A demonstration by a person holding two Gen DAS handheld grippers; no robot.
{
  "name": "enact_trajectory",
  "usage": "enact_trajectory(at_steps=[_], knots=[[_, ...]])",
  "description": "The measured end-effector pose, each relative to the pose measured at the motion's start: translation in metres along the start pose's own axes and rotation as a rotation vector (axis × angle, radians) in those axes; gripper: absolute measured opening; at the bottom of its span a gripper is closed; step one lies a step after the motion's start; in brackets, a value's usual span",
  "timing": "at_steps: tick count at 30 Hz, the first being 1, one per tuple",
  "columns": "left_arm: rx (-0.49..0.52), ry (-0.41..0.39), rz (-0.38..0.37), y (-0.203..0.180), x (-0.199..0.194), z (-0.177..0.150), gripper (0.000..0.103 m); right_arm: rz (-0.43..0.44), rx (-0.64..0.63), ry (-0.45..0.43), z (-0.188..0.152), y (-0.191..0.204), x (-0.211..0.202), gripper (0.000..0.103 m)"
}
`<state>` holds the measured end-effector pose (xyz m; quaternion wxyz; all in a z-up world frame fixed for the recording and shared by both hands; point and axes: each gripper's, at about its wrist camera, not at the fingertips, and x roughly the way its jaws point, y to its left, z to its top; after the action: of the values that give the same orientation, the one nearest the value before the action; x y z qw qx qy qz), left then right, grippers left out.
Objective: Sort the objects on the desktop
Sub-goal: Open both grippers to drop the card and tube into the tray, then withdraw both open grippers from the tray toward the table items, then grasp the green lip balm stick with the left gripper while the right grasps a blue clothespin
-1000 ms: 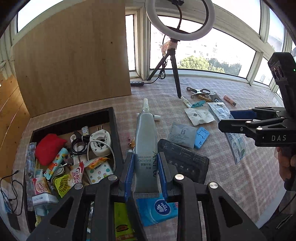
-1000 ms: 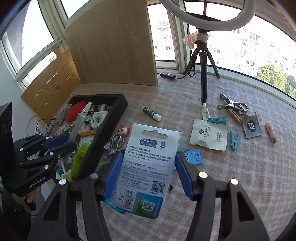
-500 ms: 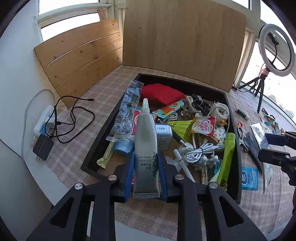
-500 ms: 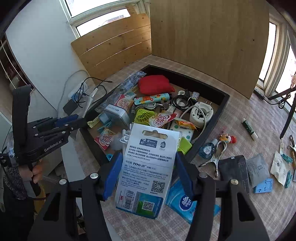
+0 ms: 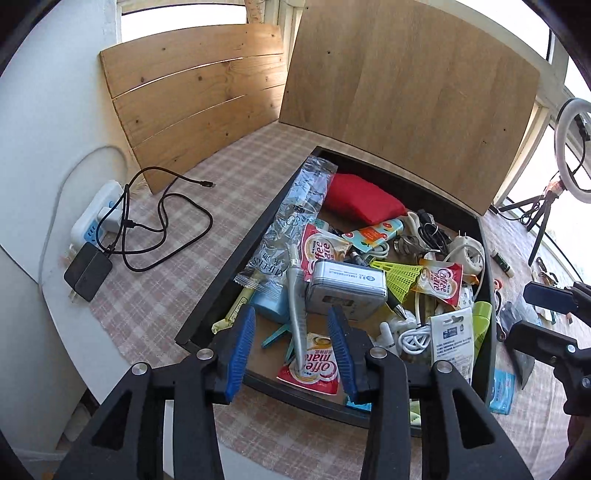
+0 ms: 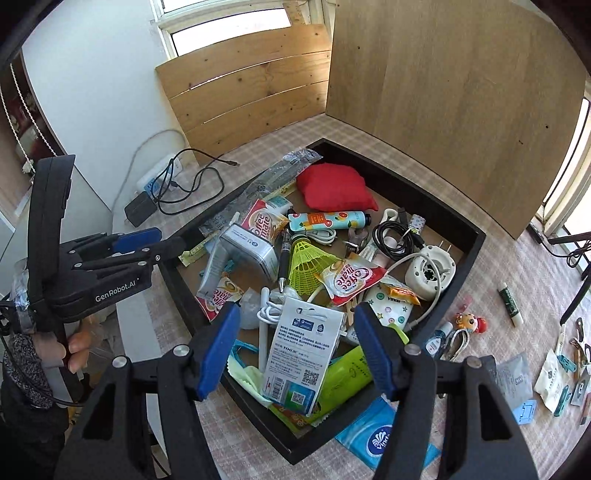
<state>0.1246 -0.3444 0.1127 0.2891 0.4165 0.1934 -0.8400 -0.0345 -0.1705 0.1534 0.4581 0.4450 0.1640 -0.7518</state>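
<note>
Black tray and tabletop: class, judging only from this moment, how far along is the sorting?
Done: the grey tube and white card pack lie in the black tray. In hand: nothing; both grippers are open. Left: the tissue pack and glue stick on the tablecloth.

Bright daylight fills both fisheye views. In the left wrist view, windows (image 5: 192,11) along the top edge are blown out to white, and the sky behind the ring light (image 5: 574,118) at the right edge is overexposed. Sun falls across the wooden board (image 5: 402,92), leaving a lit band on the slatted panel (image 5: 195,92). The black tray (image 6: 469,258) casts a dark shadow inside its far wall. Straight edges bow strongly toward the frame borders, and the corners go black. Focus is sharp throughout, with no motion blur.
</note>
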Motion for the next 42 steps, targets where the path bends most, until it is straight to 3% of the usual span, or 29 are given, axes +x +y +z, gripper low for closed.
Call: enact_trajectory(at_steps=[7, 13, 25, 31, 35, 42], knots=[[0.037, -0.017, 0.019, -0.005, -0.008, 0.005, 0.039, -0.027, 0.021, -0.006, 0.006, -0.015, -0.003, 0.063], [0.117, -0.028, -0.034, -0.041, -0.011, 0.008, 0.039, -0.113, 0.139, -0.003, -0.025, -0.072, -0.017, 0.063], [0.414, 0.006, -0.238, -0.184, 0.001, 0.006, 0.039, -0.35, 0.54, -0.018, -0.149, -0.225, -0.077, 0.063], [0.57, 0.062, -0.334, -0.266, 0.021, -0.001, 0.039, -0.411, 0.749, -0.065, -0.208, -0.289, -0.116, 0.063], [0.55, 0.119, -0.332, -0.304, 0.047, 0.007, 0.039, -0.442, 0.799, -0.097, -0.221, -0.316, -0.131, 0.063], [0.514, 0.217, -0.33, -0.371, 0.092, 0.02, 0.039, -0.419, 0.787, -0.061, -0.206, -0.352, -0.114, 0.063]])
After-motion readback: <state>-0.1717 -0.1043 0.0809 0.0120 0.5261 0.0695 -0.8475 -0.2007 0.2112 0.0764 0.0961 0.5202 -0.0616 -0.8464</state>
